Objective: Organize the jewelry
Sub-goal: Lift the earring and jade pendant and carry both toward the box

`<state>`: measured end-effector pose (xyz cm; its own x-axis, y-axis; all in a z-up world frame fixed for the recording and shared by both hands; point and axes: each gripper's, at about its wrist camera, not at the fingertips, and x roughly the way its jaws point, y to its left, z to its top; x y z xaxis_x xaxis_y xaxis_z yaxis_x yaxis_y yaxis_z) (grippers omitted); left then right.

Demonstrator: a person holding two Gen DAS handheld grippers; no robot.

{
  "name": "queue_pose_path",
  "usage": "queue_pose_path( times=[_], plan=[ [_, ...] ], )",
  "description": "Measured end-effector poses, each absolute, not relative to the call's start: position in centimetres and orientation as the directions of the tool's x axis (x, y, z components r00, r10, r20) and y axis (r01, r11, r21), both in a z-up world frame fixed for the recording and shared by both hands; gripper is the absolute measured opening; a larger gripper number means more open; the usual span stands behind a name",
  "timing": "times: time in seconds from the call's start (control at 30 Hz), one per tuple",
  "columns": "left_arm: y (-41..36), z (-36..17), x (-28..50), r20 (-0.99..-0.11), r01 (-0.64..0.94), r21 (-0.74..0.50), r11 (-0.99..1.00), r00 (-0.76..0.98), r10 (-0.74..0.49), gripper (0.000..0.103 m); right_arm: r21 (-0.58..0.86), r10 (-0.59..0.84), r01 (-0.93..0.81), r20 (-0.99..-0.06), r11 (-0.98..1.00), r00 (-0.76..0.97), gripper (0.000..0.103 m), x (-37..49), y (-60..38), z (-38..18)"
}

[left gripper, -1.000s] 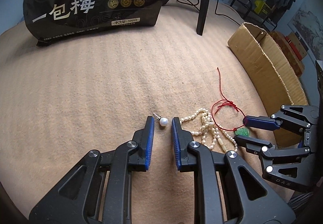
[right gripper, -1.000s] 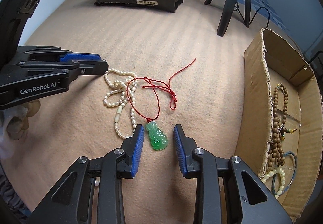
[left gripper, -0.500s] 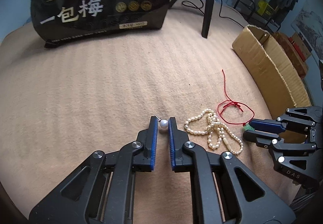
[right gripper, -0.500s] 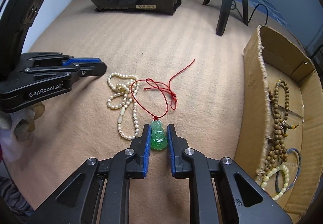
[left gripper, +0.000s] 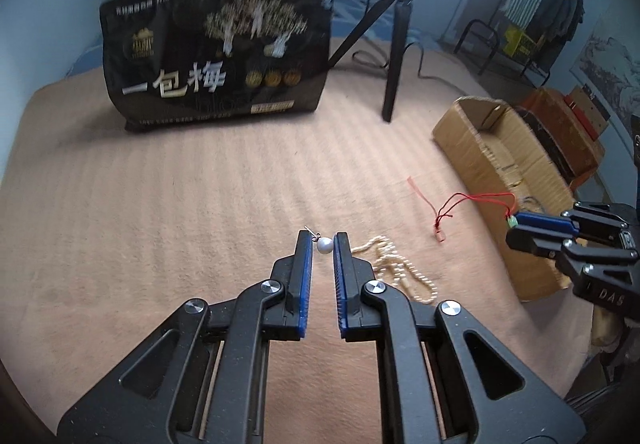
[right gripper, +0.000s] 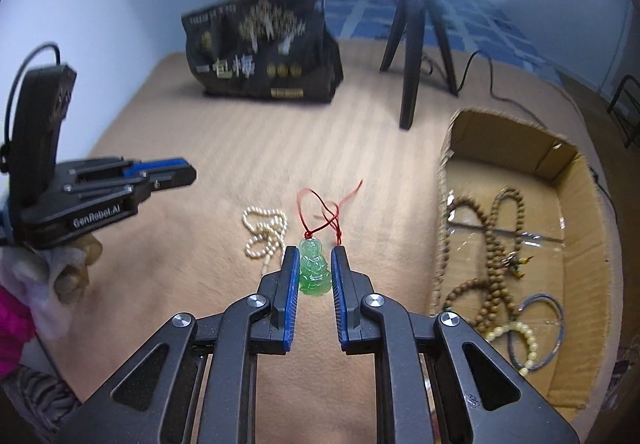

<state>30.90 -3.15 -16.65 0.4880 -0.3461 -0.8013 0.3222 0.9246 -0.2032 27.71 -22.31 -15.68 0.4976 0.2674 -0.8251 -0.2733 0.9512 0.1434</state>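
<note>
Both hand-held grippers rose off blanket [left gripper: 160, 204]: left hand-held gripper [left gripper: 323, 244] pinched pearl earring [left gripper: 324, 245], post pointing up-left; right hand-held gripper [right gripper: 315, 258] pinched jade pendant [right gripper: 315, 273], long axis upright, cord [right gripper: 320, 210] trailing.

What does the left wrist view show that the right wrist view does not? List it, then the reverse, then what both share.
Only the left wrist view shows the pearl earring clamped in the left gripper, plus the clothes rack far right.

Only the right wrist view shows the box's contents: wooden bead strings, a pale bead bracelet and a blue bangle, and the whole jade pendant in the right gripper.

Both share the pearl necklace, red cord, cardboard box, black bag and tripod.
</note>
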Motion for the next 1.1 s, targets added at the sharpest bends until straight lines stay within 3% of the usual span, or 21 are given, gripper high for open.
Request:
queue_pose_path(
  times=[0.57,1.1],
  plan=[
    [-9.3,-10.3,26.6,-0.727,0.429,-0.227,0.874,0.523,-0.446,0.009,0.213,0.268,-0.166,-0.697,0.963,0.665,0.014,25.5,-30.2,-8.6],
    [-20.1,-10.5,25.3,-0.723,0.541,-0.233,0.808,0.460,-0.516,0.009,0.200,0.167,-0.028,-0.726,0.979,0.667,0.014,24.3,-37.8,-10.0]
  ],
)
